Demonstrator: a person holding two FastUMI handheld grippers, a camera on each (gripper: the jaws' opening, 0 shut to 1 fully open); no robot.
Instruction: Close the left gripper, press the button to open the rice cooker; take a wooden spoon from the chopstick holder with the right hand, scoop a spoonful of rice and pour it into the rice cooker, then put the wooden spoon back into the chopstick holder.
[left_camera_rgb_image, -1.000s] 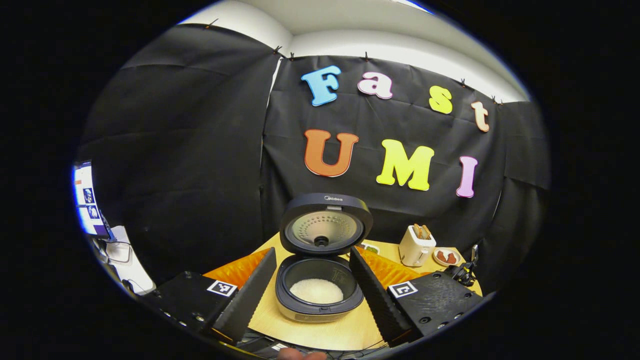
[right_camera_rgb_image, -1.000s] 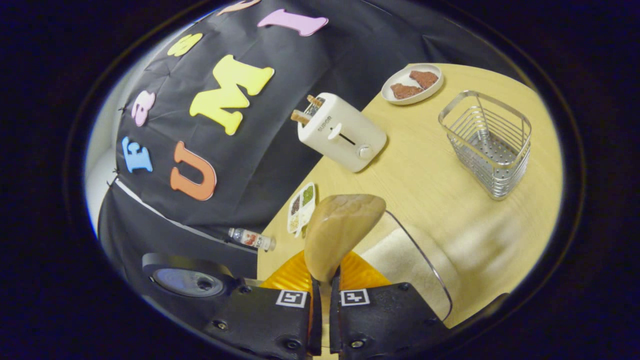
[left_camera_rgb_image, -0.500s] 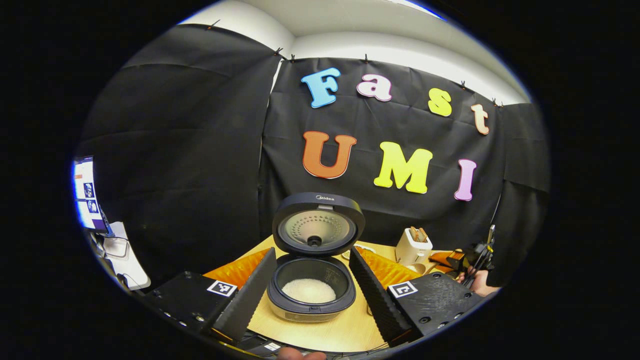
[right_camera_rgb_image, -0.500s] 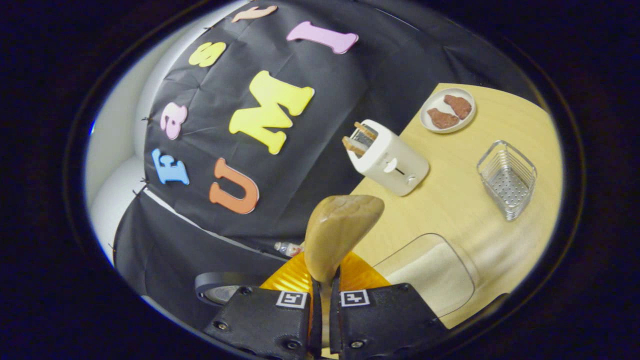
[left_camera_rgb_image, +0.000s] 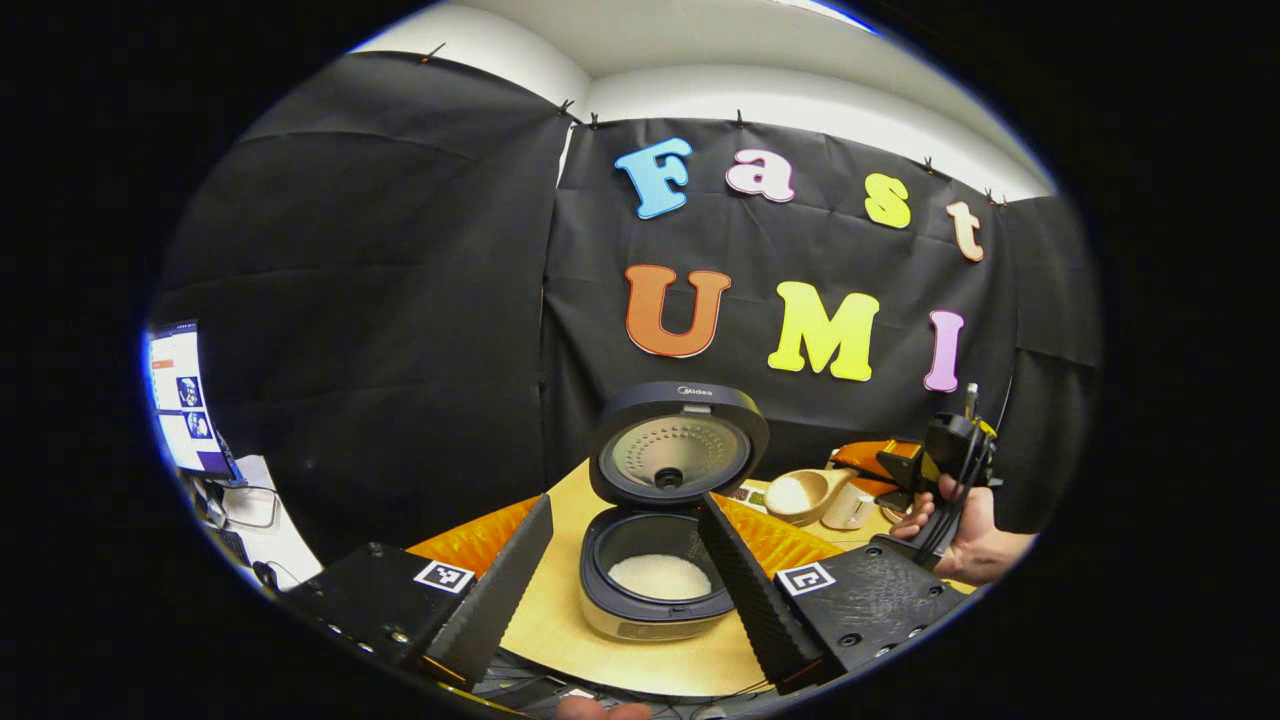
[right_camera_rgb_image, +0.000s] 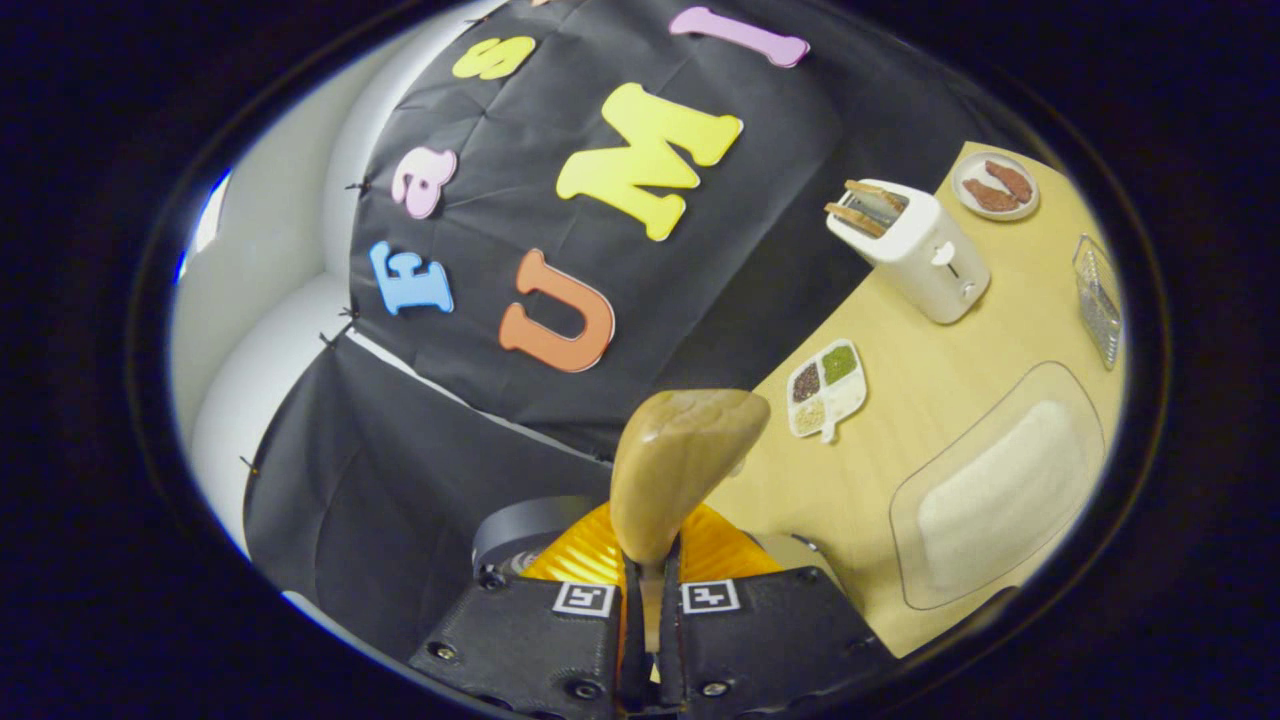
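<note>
Rice cooker (left_camera_rgb_image: 660, 560) is sitting open between the left gripper's (left_camera_rgb_image: 625, 570) spread fingers. The right gripper (right_camera_rgb_image: 648, 640), clamping the rice-laden wooden spoon (right_camera_rgb_image: 680, 460), is nearing for step 3, pouring (spoon level until over the pot).

A recording booth: black cloth walls (left_camera_rgb_image: 400, 300), a monitor (left_camera_rgb_image: 185, 400), kitchen props on a table (right_camera_rgb_image: 900, 400).

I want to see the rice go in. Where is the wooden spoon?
Left gripper view, right side: wooden spoon, clamped in the right gripper, just right of the open rice cooker.
</note>
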